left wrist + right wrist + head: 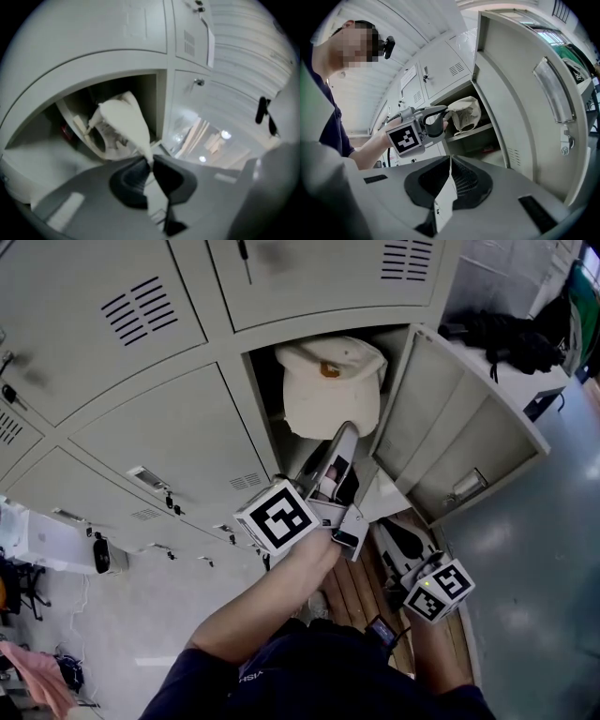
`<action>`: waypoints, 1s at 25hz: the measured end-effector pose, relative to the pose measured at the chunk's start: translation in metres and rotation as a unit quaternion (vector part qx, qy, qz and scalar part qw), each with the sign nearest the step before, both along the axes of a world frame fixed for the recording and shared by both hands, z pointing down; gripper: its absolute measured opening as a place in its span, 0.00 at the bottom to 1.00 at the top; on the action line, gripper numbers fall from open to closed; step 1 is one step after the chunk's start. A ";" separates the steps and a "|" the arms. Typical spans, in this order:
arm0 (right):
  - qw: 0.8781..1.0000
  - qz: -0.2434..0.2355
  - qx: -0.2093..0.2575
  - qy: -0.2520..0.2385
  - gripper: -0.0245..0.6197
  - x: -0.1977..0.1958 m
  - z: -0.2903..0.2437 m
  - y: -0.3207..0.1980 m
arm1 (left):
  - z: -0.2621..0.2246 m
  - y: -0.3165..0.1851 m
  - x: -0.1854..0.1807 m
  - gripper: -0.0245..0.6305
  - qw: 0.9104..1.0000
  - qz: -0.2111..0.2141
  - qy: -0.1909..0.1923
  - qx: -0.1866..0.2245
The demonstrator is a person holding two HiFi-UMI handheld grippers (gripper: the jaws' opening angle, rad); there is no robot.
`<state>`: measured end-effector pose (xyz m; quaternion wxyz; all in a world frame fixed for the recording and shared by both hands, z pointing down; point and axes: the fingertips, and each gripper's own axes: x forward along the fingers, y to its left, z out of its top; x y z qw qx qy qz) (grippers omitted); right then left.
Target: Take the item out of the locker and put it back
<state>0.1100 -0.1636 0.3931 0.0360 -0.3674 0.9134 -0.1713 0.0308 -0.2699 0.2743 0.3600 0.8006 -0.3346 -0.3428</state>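
Grey locker doors (pixel 141 437) fill the left side of the head view, and all of them there are closed. Next to them your left arm (pixel 262 601) reaches up toward the open locker (pixel 265 390). Your left tool (pixel 347 429) points up into the mouth of that locker. In the left gripper view, the left tool (pixel 151 161) has its two jaws pressed together on a thin edge of cream cloth. That cloth is part of the cap (pixel 123 123), which spreads out wider just past the jaws.

You can see the cream cap (pixel 328 390) in the top part of the open locker, right at the front. It has a small brown mark on top. In the right gripper view the cap (pixel 465 112) is just above the shelf (pixel 471 132) inside the locker, and the left tool (pixel 443 115) touches its near side. I cannot tell if the cap rests on the shelf.

To the right of the cap, the locker door (pixel 459 427) is swung wide open. Your right tool (pixel 380 529) is lower down, under that door and well apart from the cap. In its own view the right tool (pixel 450 161) has its jaws together, with nothing between them. It faces the open door (pixel 520 93) and the locker.
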 end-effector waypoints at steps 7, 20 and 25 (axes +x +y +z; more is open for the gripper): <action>1.000 0.006 -0.005 0.002 0.03 -0.007 0.005 0.013 | -0.009 0.040 0.001 0.06 0.999 0.032 -0.005 0.022; 0.999 0.041 -0.006 0.018 0.03 -0.062 0.007 0.075 | 0.001 0.125 -0.039 0.06 0.994 0.106 -0.009 0.029; 0.998 0.065 -0.006 0.018 0.03 -0.083 0.008 0.112 | 0.003 0.163 -0.059 0.06 0.990 0.134 -0.015 0.033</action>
